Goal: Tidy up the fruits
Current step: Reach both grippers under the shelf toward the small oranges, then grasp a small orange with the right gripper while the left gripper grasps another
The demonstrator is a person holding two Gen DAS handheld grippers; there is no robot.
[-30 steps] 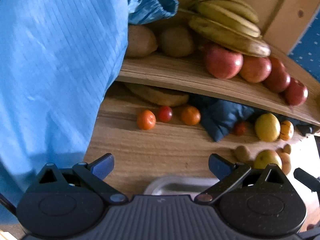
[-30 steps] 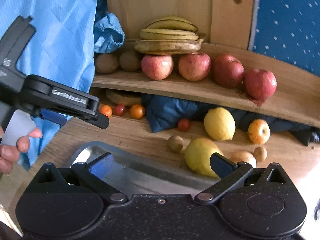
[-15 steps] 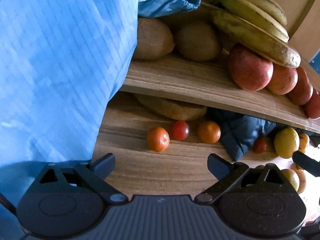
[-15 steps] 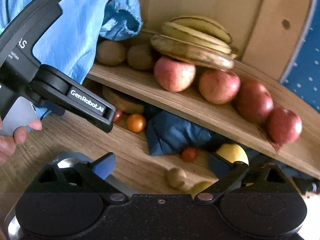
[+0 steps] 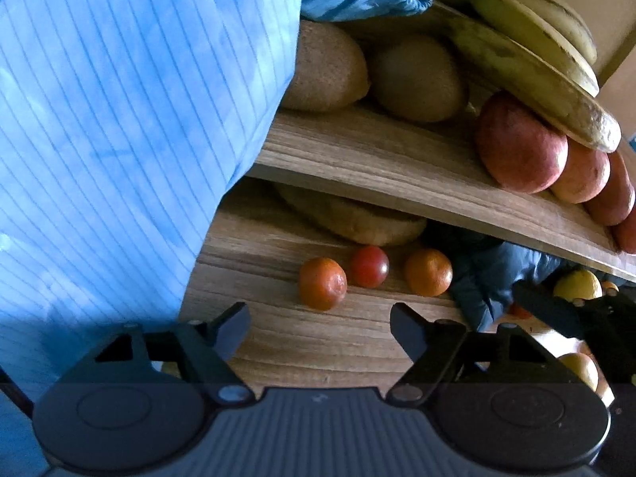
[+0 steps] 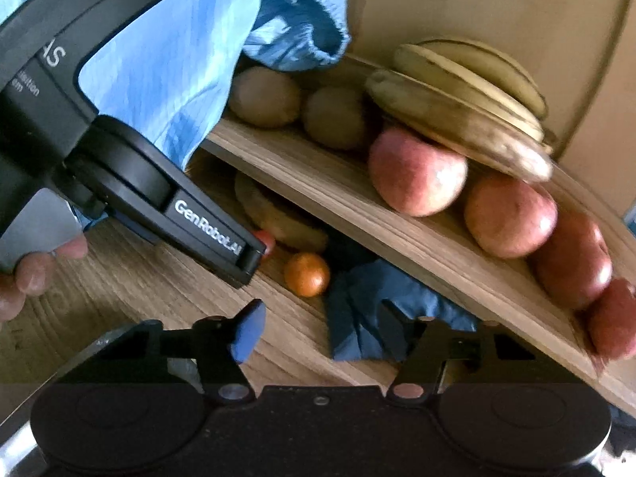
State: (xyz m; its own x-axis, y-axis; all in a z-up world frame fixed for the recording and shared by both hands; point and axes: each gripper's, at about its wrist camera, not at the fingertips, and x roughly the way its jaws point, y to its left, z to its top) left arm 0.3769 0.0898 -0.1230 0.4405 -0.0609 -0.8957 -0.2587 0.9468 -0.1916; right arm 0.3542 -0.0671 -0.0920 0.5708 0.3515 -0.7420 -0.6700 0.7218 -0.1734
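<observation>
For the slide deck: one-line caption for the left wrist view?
Open left claw above three small tomatoes on the tabletop, under a shelf of fruit.

White "GenRobot.AI" on the left tool's black arm, partial letters "AS" on its body

Left gripper: matte black body, ribbed grey centre panel, two round speckled hubs with embossed discs, triangular cut-outs in the finger arms, silver pivot screws, dark blue fingertip pads. Seen from the right wrist, its arm carries white "GenRobot.AI" lettering. Right gripper: the same black build, smooth centre panel with one small screw, blue pads. Person: light blue garment with fine dark stripes and a gathered elastic cuff.
</observation>
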